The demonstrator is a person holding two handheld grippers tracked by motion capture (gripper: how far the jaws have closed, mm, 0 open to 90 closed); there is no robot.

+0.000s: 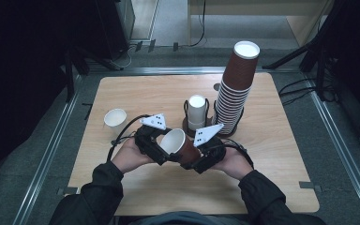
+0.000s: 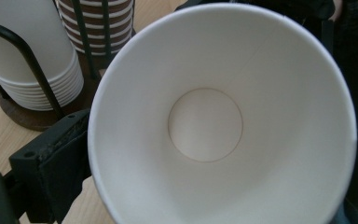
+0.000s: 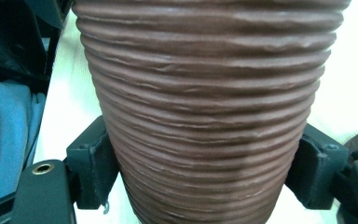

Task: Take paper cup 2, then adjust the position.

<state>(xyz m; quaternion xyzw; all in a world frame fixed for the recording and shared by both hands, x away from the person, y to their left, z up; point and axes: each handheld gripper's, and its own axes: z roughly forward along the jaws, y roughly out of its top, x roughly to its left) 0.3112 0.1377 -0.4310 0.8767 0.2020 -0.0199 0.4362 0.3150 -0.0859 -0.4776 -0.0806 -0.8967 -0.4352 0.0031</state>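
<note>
Table of light wood carries, far right, a tall leaning stack of brown ribbed paper cups in a black wire holder, a shorter stack of white cups just left of it, and a lone white paper cup far left. Near centre, above the table, a brown ribbed paper cup with white lining lies tilted, mouth leftward. Right gripper pinches its ribbed wall. Left gripper meets its rim; one pad touches outside, grip undeterminable.
</note>
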